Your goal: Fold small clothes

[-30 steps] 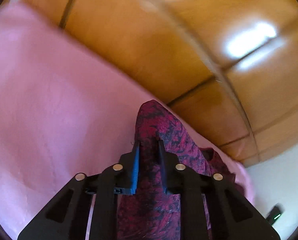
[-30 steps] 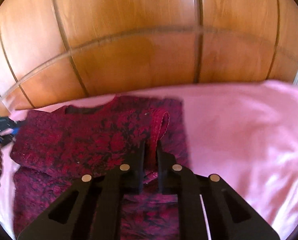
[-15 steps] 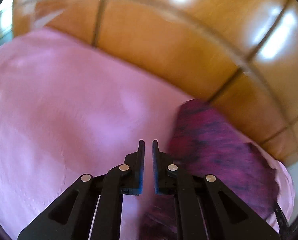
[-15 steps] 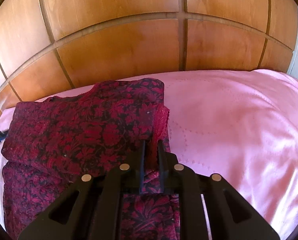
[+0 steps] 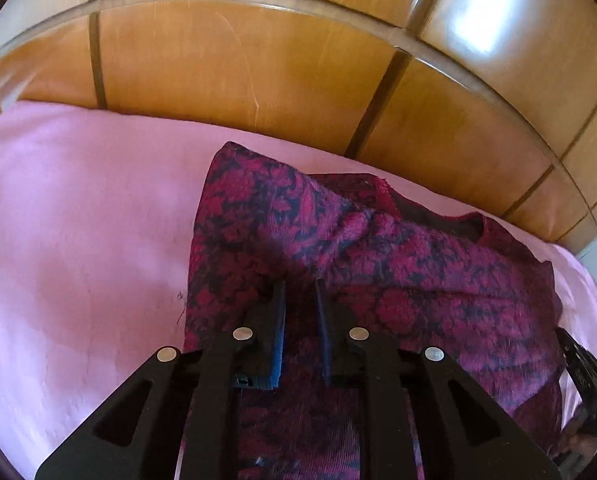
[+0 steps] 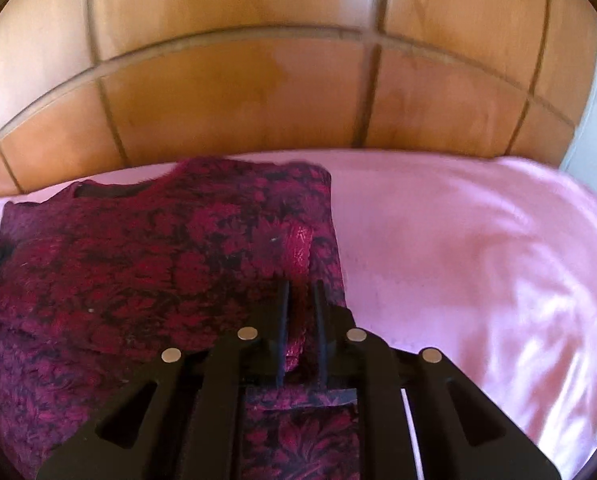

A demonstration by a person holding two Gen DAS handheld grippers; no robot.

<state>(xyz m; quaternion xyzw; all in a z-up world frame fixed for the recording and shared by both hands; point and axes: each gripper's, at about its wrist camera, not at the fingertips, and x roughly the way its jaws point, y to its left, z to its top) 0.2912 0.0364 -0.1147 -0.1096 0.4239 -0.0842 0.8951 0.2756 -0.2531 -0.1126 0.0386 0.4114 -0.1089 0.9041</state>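
A red floral garment (image 6: pixel 170 264) is spread at the bed's (image 6: pixel 478 264) headboard edge, with its fabric pinched by the left hand-held gripper (image 5: pixel 300 284) and a fold clamped by the right hand-held gripper (image 6: pixel 300 284).

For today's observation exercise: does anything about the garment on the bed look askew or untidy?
Yes. On the red patterned garment, one strip lies flipped back on top near the right gripper, showing a shinier face, and the folded upper layer sits slanted over the lower part.

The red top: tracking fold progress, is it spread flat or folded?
Partly folded. The red top has one side turned over its body, doubled layers showing, on the pink sheet.
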